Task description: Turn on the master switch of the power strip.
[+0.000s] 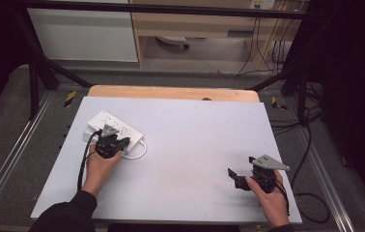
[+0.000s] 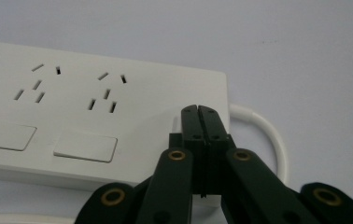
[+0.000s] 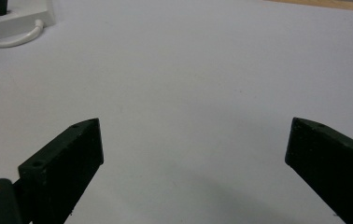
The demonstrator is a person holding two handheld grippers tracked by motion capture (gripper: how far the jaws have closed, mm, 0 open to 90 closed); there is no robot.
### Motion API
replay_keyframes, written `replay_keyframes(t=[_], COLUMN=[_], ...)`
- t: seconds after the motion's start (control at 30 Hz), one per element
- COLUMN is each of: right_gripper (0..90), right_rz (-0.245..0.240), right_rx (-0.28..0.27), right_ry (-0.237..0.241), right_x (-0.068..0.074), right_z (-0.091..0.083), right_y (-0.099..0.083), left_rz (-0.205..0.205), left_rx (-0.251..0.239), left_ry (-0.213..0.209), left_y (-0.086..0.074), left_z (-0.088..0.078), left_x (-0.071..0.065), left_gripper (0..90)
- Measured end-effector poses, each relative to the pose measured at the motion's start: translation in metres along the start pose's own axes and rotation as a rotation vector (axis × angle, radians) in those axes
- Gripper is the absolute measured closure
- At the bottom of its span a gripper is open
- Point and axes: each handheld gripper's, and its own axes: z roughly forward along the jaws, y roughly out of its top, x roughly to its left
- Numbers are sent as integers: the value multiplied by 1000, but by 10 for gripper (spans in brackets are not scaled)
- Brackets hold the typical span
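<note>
A white power strip (image 1: 116,127) with several sockets lies at the back left of the white table top (image 1: 195,130). In the left gripper view the strip (image 2: 72,107) shows two flat rocker switches, and its white cable (image 2: 270,135) loops out of the near end. My left gripper (image 2: 198,109) is shut, jaws pressed together with nothing between them, its tips over the strip's cable end; whether they touch it I cannot tell. In the high view that left gripper (image 1: 118,141) sits at the strip's near edge. My right gripper (image 3: 193,128) stands wide open over bare table, at the front right (image 1: 234,178).
The white cable (image 1: 139,150) curls on the table just right of the strip; the right gripper view catches the cable (image 3: 13,39) at its top left. A wooden edge (image 1: 171,92) runs along the back of the table. Black frame bars and floor cables surround it.
</note>
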Motion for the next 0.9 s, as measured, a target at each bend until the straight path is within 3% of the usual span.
replay_keyframes(t=[0.1,0.4,0.9], right_gripper=[46,46,46], right_rz=[1,2,2], right_rx=[0,2,6], right_ry=[0,4,5], right_x=[0,0,1], right_z=[0,0,0], right_y=[0,0,0], left_rz=[-11,16,12], left_rx=[-2,9,8], left_ry=[-7,9,8], left_y=[0,0,0], left_z=[0,0,0], left_x=[1,-1,-1], left_gripper=[900,900,900])
